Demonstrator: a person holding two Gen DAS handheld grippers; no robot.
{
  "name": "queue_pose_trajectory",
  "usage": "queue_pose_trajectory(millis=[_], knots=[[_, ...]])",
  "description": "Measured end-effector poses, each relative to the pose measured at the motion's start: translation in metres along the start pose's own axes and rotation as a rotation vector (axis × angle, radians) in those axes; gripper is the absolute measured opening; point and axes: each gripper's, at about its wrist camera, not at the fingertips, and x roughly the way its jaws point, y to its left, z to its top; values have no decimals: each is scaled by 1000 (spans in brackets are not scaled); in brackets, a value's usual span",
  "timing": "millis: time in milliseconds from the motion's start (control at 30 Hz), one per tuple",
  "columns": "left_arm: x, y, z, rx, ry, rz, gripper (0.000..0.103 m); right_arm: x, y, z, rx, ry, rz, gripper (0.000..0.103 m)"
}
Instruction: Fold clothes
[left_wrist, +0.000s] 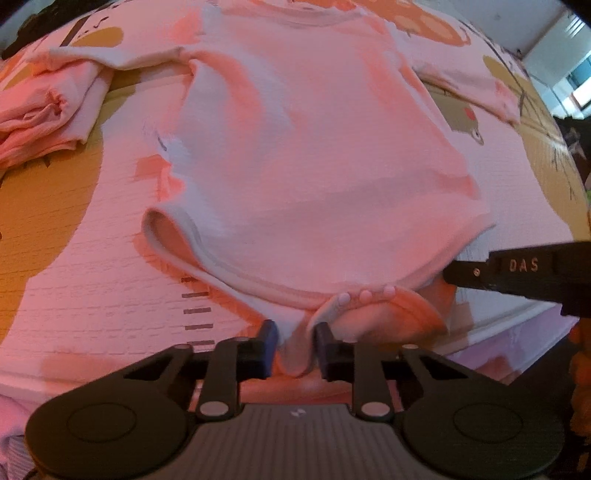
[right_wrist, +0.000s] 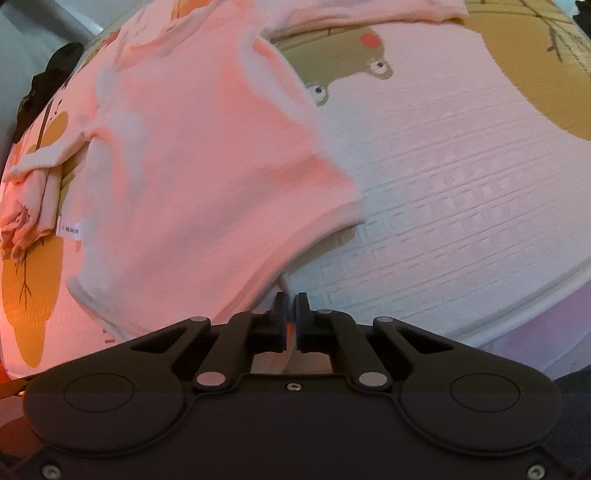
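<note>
Left wrist view is showing a pale pink baby bodysuit (left_wrist: 314, 155) lying spread flat on a patterned play mat (left_wrist: 92, 258), neckline toward 12 o'clock and crotch flap toward 6 o'clock. Its snap flap (left_wrist: 369, 299), with three pale snaps showing, is curling up near the bottom hem. The left hand-held gripper (left_wrist: 293, 345) is sitting at 6 o'clock with its jaws partly apart, a fold of the bodysuit's lower edge lying between them; whether the pads are pressing the cloth cannot be told. The right hand-held gripper (left_wrist: 517, 273) is reaching in from 3 o'clock, its tip beside the hem.

Right wrist view is showing the right hand-held gripper (right_wrist: 291, 321) with its jaws drawn nearly together, a thin sliver of cloth seemingly pinched between them at the bodysuit's (right_wrist: 207, 166) lower corner. A white care label (right_wrist: 72, 230) is sticking out at 9 o'clock.

A second pink garment (left_wrist: 44, 114) is lying crumpled at 10 o'clock on the mat, touching the bodysuit's sleeve. A frog print (right_wrist: 351, 70) is showing on the mat at 12 o'clock.
</note>
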Motion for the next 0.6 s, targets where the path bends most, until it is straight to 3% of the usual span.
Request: queue_pose_trajectory(millis=[300,433,533,600], knots=[[-8,6,0,-15,-10,19,19,-16,-20,3,45,-41,-82,2],[-6,8,1,-19,8,-18,19,-20,-40,7,90,-33,-79,2],[-7,8,3,-28,-8,-12,21,-21,-46,6,85,-32,-108,2],[-9,10,5,-53,-22,-2,29,-20,-47,4,82,-26,-109,2]])
